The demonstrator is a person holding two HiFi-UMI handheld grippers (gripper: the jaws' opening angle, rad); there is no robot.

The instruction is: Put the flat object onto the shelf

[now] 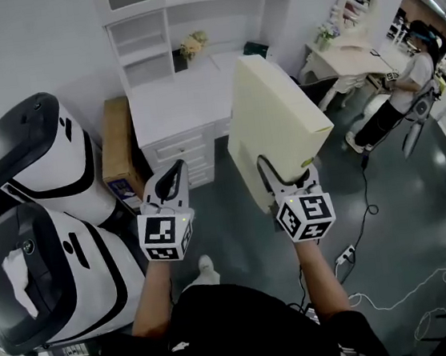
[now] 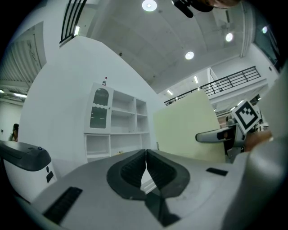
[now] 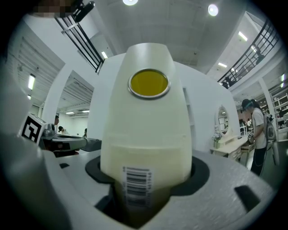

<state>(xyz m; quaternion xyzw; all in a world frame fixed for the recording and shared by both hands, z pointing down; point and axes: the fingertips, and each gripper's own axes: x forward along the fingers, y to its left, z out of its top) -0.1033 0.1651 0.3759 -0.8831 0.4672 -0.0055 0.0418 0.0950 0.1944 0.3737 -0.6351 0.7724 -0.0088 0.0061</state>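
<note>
My right hand-held gripper [image 1: 287,175] clamps the box [image 1: 277,126] by its lower edge, upright in the air, short of the shelf [image 1: 167,35]; left hand-held gripper [image 1: 176,175] closed, empty; the box looks stiff, light and smooth, probably top-heavy; I'd steady its free side.

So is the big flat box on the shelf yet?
Not yet. Done: the flat box is picked up, with the right gripper clamped on one end. In hand: it is held upright off the floor, and the white shelf unit is ahead. Left to do: reaching the shelf and setting the box there. The left gripper is shut and empty.
</note>
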